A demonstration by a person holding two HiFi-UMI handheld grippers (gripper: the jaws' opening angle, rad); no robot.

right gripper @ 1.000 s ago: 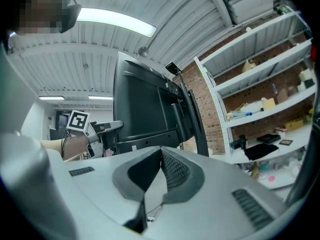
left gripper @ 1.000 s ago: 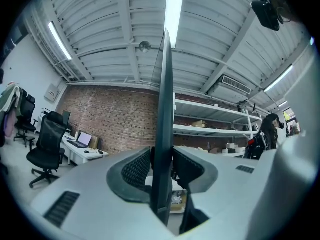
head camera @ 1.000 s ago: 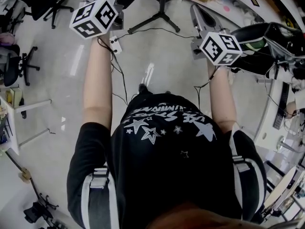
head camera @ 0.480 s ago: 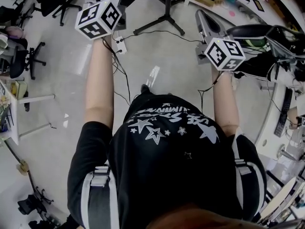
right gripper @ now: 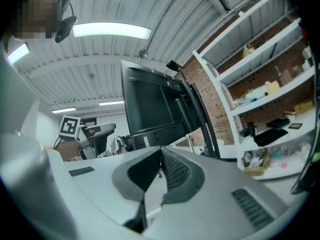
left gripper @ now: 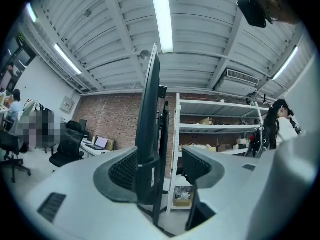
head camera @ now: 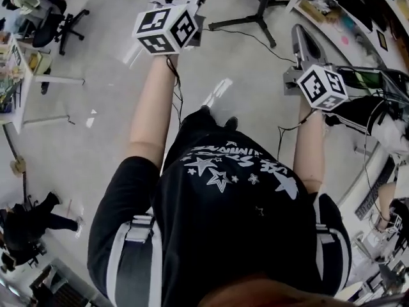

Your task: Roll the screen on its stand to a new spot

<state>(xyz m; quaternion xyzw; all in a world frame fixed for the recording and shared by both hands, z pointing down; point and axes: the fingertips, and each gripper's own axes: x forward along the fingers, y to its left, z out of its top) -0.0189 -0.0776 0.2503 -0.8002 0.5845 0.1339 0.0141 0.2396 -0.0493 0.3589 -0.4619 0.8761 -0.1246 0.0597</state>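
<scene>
**L tool** [left gripper: 160,168]: jaws spread wide, and they've just been opening. The screen [left gripper: 150,109] stands edge-on in the gap. Its side edge sits close by one pad [left gripper: 124,170], w/ open air on the other side. No pad presses on it, so I read this as no grip.

**R tool** [right gripper: 160,154]: jaws pressed together, nothing btwn them. It looks at a broad face of the screen from off to one side and is clearly apart from it.

**Position:** the screen is upright on its stand [right gripper: 200,116], dead ahead of the L tool. The long axis of the near edge runs vert., straight up through the jaw gap, so the jaws already straddle it crosswise. The R tool's view shows the L tool at the screen's far edge, which agrees.

**Assessment:**
- The L tool is nearer by a clear margin.
- The next move turns on that edge lying btwn the L pads. Closing there should give a hold for pushing or pulling the stand along the floor [head camera: 83,94].
- I can't settle from here where the R tool ought to take hold.
- The head view gives me no read on the screen itself, so contact is judged from the two tool views only.
</scene>
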